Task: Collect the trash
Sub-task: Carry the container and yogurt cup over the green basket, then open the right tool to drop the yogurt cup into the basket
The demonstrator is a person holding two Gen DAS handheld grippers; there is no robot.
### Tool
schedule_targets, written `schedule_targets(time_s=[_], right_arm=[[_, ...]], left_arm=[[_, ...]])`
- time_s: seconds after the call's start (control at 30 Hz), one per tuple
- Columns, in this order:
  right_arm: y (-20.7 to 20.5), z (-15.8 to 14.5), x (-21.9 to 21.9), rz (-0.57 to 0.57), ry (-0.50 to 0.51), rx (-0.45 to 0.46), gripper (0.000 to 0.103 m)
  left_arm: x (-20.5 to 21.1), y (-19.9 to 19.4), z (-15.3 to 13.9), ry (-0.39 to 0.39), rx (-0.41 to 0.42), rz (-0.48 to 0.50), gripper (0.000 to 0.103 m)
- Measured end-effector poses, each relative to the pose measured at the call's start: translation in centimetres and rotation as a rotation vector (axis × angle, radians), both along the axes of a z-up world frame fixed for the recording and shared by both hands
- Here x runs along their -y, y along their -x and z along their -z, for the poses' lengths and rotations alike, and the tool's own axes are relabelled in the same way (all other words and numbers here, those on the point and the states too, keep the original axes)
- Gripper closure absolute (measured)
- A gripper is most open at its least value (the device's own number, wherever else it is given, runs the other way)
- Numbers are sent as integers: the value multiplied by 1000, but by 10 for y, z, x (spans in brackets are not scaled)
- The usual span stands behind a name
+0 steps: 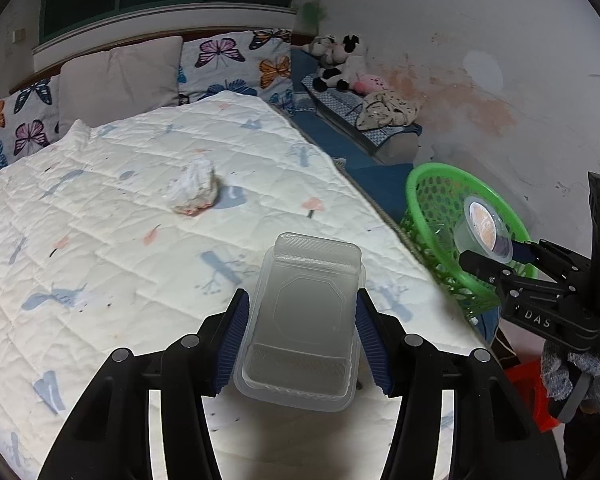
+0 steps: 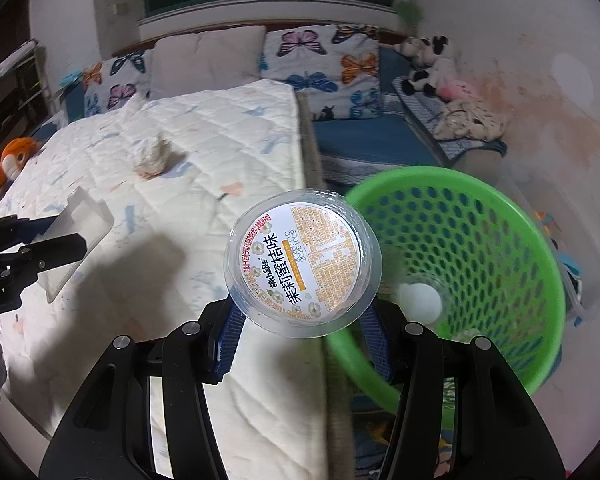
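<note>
My left gripper (image 1: 300,308) is shut on a clear plastic food container (image 1: 304,320), held above the white quilt (image 1: 120,220). It also shows at the left of the right wrist view (image 2: 76,240). My right gripper (image 2: 302,308) is shut on a clear plastic cup with a printed foil lid (image 2: 304,260), held at the bed's edge next to the green mesh basket (image 2: 480,240). The cup (image 1: 484,226) and basket (image 1: 432,200) also show in the left wrist view. A crumpled white tissue (image 1: 194,188) lies on the quilt, farther up the bed.
The basket holds a white round object (image 2: 420,298). Butterfly pillows (image 1: 236,64) and a beige pillow (image 1: 120,80) line the headboard. Plush toys (image 1: 340,62) and a cloth (image 1: 386,110) lie on the blue side mattress. An orange plush (image 2: 12,160) sits at the bed's far left.
</note>
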State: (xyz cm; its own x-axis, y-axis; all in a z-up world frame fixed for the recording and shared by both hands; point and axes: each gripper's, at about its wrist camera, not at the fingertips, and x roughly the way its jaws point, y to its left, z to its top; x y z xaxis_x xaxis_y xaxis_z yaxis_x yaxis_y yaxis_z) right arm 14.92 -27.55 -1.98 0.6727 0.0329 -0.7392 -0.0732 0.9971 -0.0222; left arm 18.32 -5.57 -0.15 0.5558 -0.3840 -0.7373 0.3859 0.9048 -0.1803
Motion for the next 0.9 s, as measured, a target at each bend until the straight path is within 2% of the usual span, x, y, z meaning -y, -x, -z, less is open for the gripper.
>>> schedule_targets(time_s=[0.6,0.9], right_arm=[[4,12,81,164,-4,-29,48],[3,20,96,183,-13,-47,48]], left_arm=[[55,-3,-9,4,10,89,51],[77,-4,-11,-5,13,120,51]])
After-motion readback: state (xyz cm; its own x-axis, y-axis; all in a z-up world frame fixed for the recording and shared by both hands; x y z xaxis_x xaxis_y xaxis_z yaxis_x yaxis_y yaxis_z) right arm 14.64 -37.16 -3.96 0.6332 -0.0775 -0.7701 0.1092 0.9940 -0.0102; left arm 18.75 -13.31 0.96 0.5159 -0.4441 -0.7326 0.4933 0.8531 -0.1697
